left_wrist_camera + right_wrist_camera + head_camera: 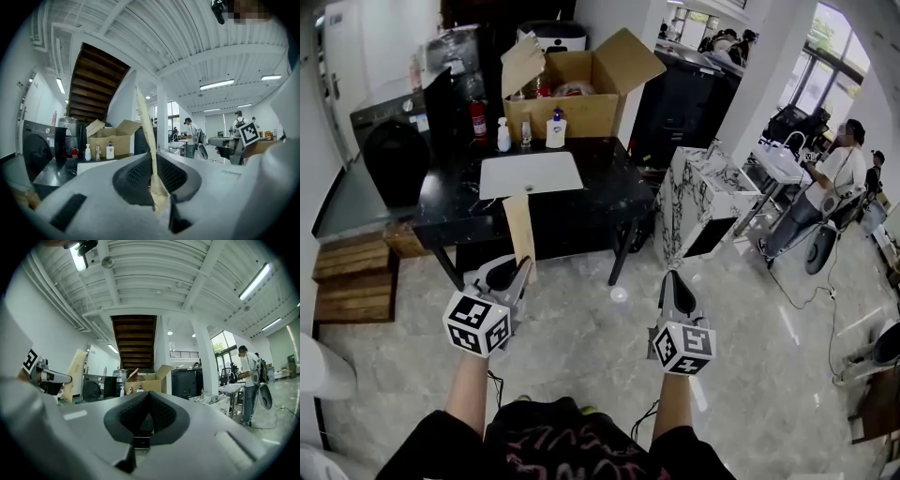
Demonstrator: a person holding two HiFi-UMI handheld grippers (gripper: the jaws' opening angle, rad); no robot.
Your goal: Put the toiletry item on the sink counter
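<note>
Black counter (605,199) ahead | left tongs (521,270) pinch tan strip (521,232) | right tongs (674,278) closed, empty

A large open workshop hall, not a home — a free-standing sink counter (609,192), a washing machine (394,155), a staircase (134,336), a person (832,183) working at another station.

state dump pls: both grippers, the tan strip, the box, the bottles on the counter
left gripper: shut on the tan strip
tan strip: held upright, off the counter
right gripper: shut, empty
cardboard box: flaps open, on the counter
bottles: three, upright, in front of the box
</note>
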